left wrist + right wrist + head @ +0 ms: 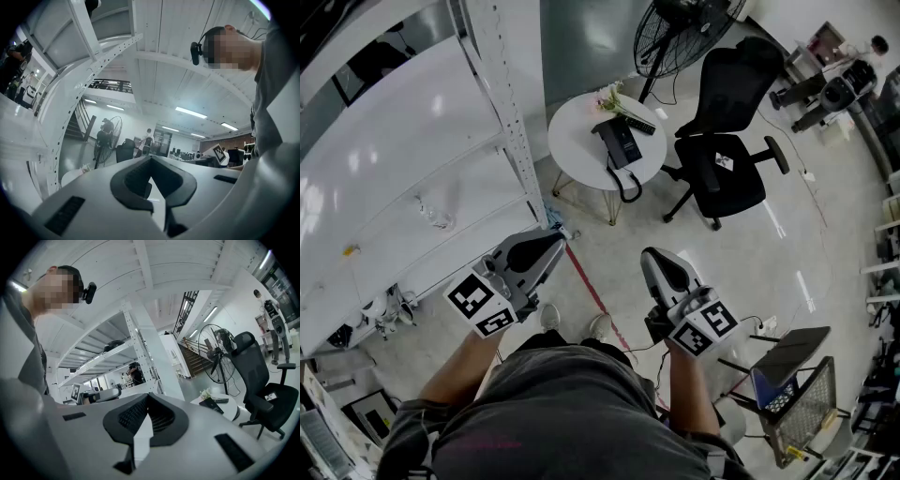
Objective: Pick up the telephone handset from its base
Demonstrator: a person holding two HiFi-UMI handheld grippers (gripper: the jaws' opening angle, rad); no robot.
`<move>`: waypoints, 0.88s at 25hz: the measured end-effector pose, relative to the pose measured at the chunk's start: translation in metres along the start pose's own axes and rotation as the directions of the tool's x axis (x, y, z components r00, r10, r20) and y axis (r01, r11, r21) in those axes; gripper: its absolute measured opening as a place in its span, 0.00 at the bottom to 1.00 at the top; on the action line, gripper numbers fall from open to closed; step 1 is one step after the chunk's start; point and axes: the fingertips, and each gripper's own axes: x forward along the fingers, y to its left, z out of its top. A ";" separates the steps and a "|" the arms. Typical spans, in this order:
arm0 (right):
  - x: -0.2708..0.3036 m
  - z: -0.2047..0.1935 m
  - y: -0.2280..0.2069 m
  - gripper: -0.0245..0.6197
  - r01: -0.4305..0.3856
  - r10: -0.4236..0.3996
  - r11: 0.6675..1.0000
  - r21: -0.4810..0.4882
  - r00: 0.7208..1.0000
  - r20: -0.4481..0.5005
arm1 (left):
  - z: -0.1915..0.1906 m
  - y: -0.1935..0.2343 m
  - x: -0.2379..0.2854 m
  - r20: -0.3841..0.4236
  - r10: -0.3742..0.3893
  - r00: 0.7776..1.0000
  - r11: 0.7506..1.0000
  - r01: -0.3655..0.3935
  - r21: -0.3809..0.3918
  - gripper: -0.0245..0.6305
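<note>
- Well, the phone (623, 145) sits on the round table (572, 155), well apart from you. As far as the head view shows, the handset (607, 138) rests on its base, not yet picked up.
- Your left hand-held gripper (555, 237) is closed on nothing, and your right hand-held gripper (657, 255) looks closed and empty too. Arrive like that and the jaws only shove the handset, so open one on the way.
- The cord (625, 187) hangs over the table's edge. Lift the handset fast or far and it can drag the base along, even off the table.
- The flowers (611, 98) and the remote (639, 125) lie just beside the phone, so a wide approach may knock them.
- The chair (722, 141) stands just beside the table on the right and the rack (514, 122) is near on the left. You pass between them, and a swinging elbow can catch either.
- The table looks small and light, so pressing down on the phone may shift it.
</note>
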 end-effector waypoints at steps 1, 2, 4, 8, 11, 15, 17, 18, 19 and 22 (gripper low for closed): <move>-0.002 0.001 -0.002 0.06 0.001 -0.001 1.000 -0.001 1.000 0.000 | -0.001 -0.002 0.002 -0.001 0.000 1.000 1.000 0.000 0.001 0.06; -0.004 0.002 -0.005 0.06 0.001 -0.001 1.000 -0.002 1.000 0.001 | -0.001 -0.004 0.005 -0.001 0.000 1.000 1.000 0.000 0.001 0.06; -0.008 0.003 -0.009 0.06 -0.001 0.001 1.000 -0.002 1.000 0.002 | -0.002 -0.008 0.010 -0.001 0.002 1.000 1.000 -0.002 0.003 0.06; -0.016 0.006 -0.016 0.07 -0.011 0.011 1.000 -0.001 1.000 0.008 | -0.007 -0.017 0.020 -0.001 0.008 1.000 1.000 -0.008 0.003 0.06; -0.027 0.011 -0.025 0.07 -0.021 0.021 1.000 0.004 1.000 0.019 | -0.012 -0.026 0.033 -0.002 0.014 1.000 1.000 -0.014 0.005 0.06; -0.045 0.014 -0.041 0.07 -0.040 0.040 0.999 0.006 0.999 0.017 | -0.017 -0.044 0.050 0.004 0.025 1.000 1.000 -0.025 0.013 0.06; -0.054 0.015 -0.048 0.07 -0.049 0.049 0.999 0.006 0.999 0.016 | -0.020 -0.053 0.058 0.005 0.031 1.000 0.999 -0.031 0.017 0.06; -0.057 0.016 -0.052 0.07 -0.053 0.053 0.999 0.006 0.998 0.016 | -0.022 -0.057 0.062 0.005 0.033 0.999 0.999 -0.033 0.018 0.06; -0.061 0.016 -0.056 0.07 -0.057 0.057 0.998 0.006 0.998 0.015 | -0.023 -0.060 0.065 0.005 0.036 0.999 0.999 -0.036 0.019 0.06; -0.071 0.016 -0.066 0.07 -0.067 0.067 0.998 0.011 0.998 0.014 | -0.029 -0.069 0.075 0.006 0.045 0.999 0.999 -0.045 0.014 0.06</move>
